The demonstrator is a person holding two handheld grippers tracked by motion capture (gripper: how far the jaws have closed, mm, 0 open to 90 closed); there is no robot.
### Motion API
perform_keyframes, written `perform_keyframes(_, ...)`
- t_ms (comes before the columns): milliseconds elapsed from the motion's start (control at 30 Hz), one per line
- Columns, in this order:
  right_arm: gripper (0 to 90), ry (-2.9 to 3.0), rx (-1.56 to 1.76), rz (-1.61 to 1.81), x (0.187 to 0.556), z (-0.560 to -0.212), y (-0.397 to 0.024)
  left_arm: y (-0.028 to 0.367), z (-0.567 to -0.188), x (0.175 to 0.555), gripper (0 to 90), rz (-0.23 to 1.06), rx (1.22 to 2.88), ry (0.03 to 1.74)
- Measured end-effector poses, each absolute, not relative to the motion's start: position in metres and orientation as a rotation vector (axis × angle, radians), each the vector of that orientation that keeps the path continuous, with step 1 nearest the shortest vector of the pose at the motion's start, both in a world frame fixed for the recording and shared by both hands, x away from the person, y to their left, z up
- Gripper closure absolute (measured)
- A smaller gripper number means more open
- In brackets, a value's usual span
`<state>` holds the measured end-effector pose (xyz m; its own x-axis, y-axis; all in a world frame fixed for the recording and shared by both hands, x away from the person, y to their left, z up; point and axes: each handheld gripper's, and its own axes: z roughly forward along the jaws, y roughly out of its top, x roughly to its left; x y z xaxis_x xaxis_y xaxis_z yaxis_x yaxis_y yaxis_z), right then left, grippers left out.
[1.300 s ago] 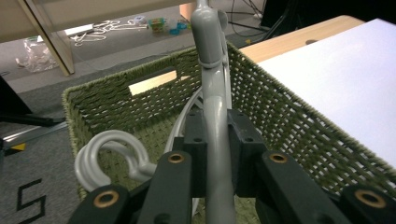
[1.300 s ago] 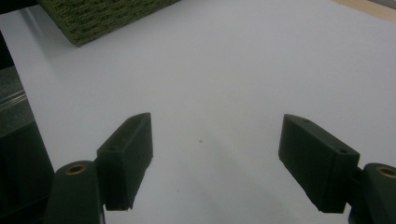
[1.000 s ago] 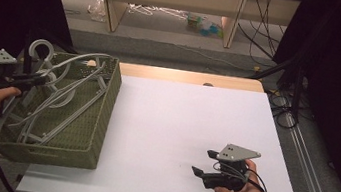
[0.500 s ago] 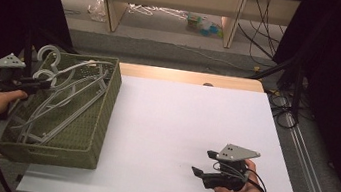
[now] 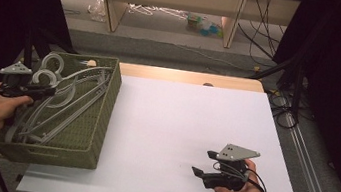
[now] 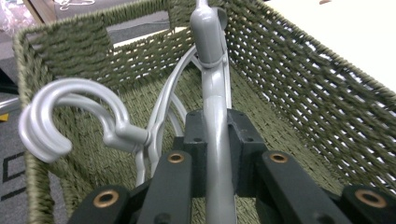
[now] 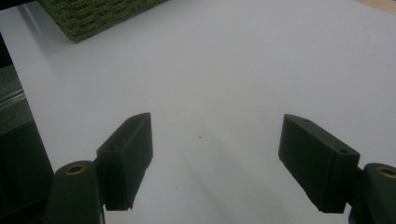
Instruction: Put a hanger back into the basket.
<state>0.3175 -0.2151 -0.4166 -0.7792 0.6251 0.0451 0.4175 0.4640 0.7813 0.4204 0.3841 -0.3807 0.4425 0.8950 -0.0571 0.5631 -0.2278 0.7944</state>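
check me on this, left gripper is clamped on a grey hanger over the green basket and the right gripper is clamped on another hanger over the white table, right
Not quite. The right gripper holds nothing: the right gripper view shows its jaws wide apart over the bare white table. The rest stands: the left gripper is clamped on a grey hanger over the green basket.

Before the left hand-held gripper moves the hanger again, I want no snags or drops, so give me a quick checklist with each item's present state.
1. Left hand-held gripper shut on the grey hanger: ok, jaws clamp its bar.
2. Held hanger free of the other hangers in the green woven basket: cannot tell, they overlap.
3. Loose hook clear of the held hanger: not ok, it sits close beside it.
4. Right hand-held gripper open with nothing between the jaws: ok.
5. White table bare for laying a hanger down: ok.
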Motion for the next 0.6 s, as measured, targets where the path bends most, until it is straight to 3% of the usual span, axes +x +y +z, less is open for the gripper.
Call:
perform_keyframes(300,27.1,2.465,0.895,1.212,0.318,-0.417,-0.215,0.384,-0.4,0.421,78.8,0.513,1.937,1.293)
perform_keyframes(600,27.1,2.46,0.888,1.213,0.319,-0.417,-0.216,0.386,-0.401,0.422,74.0,0.59,2.025,1.342)
